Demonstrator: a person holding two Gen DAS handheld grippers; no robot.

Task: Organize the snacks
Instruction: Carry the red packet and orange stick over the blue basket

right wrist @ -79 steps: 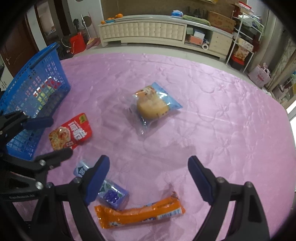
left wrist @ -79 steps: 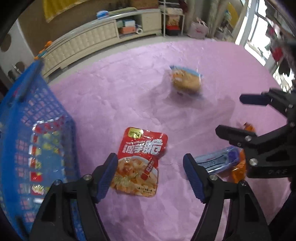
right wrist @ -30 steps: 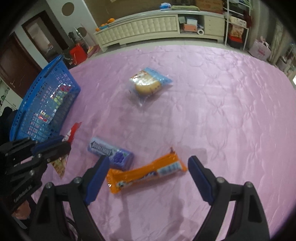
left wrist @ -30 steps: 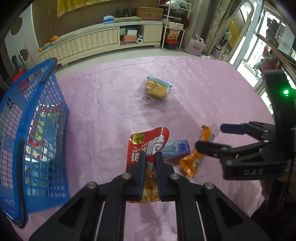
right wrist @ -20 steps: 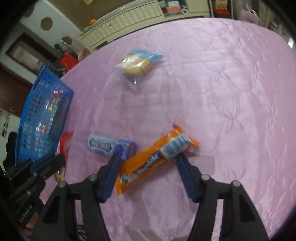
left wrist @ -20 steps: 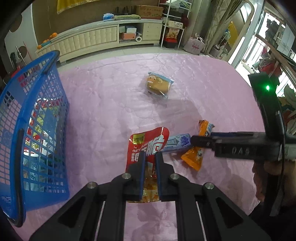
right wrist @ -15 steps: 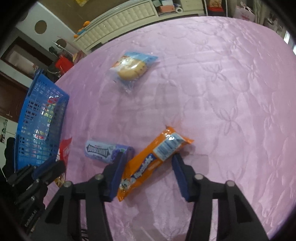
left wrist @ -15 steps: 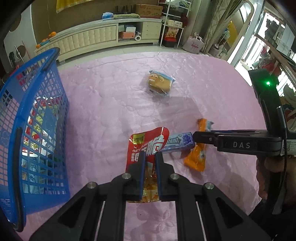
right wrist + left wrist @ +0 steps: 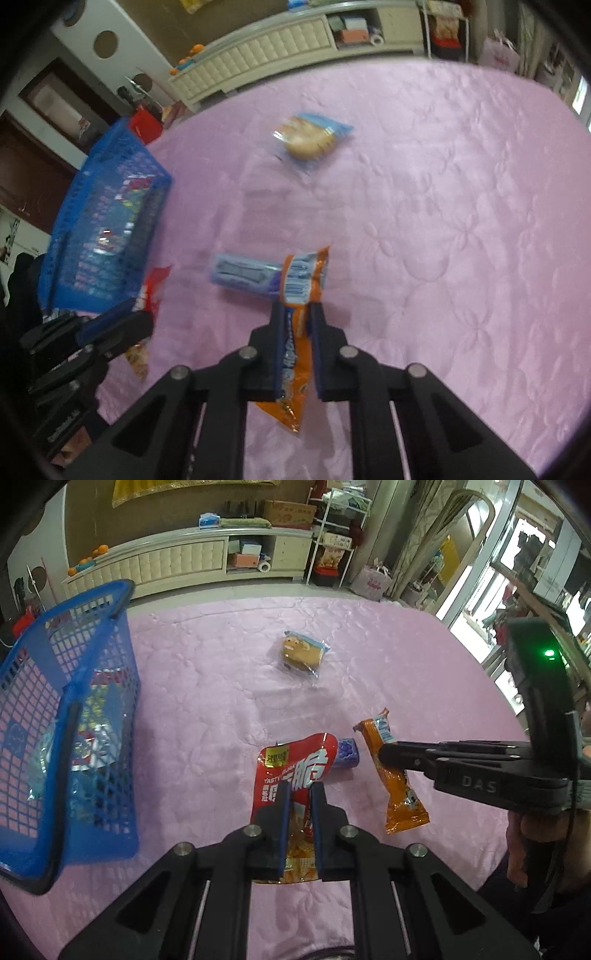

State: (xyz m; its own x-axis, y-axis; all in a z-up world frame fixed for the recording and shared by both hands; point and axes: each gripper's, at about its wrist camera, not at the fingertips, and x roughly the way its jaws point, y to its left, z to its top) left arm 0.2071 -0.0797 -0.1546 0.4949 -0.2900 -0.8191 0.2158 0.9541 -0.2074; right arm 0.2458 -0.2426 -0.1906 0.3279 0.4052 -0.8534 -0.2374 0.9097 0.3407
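Partly hidden purple gum pack (image 9: pixel 346 752), behind red pouch (image 9: pixel 295 771), right view blurred

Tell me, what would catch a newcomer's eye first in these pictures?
Probably the two black tools, each pinching a bright packet over the pink quilted cloth: the left tool is shut on a red snack pouch, the right tool on an orange wrapper. To the left stands a blue mesh basket already holding snacks, and a wrapped bun lies farther back.

Long cream sideboard (image 9: pixel 184 563) with oranges (image 9: pixel 90 555) beyond the pink quilted cloth (image 9: pixel 207 686).
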